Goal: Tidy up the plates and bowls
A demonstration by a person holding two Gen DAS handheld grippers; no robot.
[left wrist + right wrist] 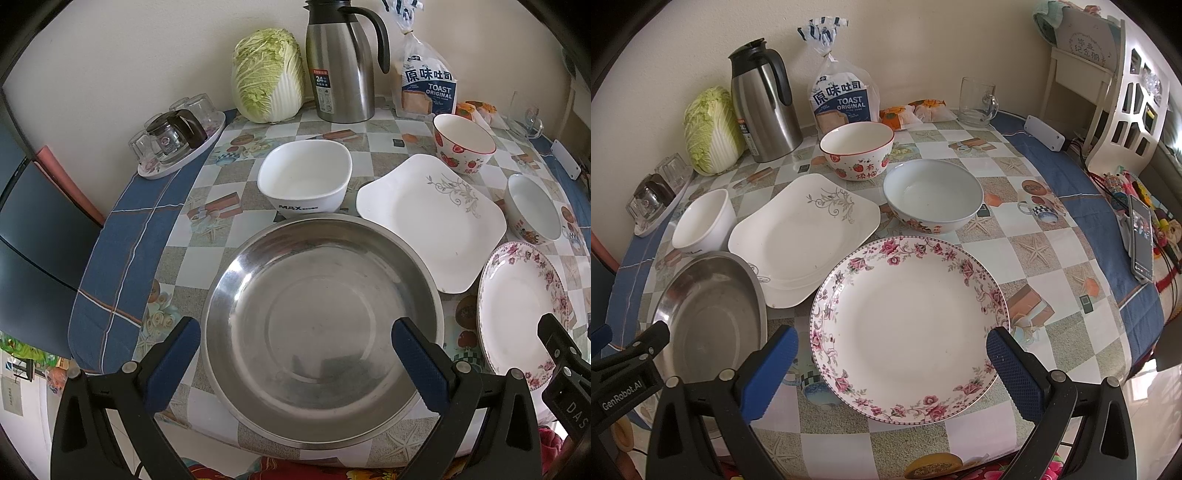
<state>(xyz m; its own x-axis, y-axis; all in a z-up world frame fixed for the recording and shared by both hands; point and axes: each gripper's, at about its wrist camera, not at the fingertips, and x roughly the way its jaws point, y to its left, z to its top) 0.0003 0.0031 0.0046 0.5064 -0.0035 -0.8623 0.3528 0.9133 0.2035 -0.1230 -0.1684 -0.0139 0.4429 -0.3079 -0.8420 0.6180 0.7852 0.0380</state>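
Ceramic floral plate (908, 325) near right: fragile, slick, grab by rim. Steel basin (321, 328) light, stiff. Left gripper (295, 350), right gripper (892, 363) both spread, empty.

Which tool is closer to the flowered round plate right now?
Right. The right tool hangs open just over the flowered plate, fingers either side of it. The left tool hangs open over the steel pan beside it.
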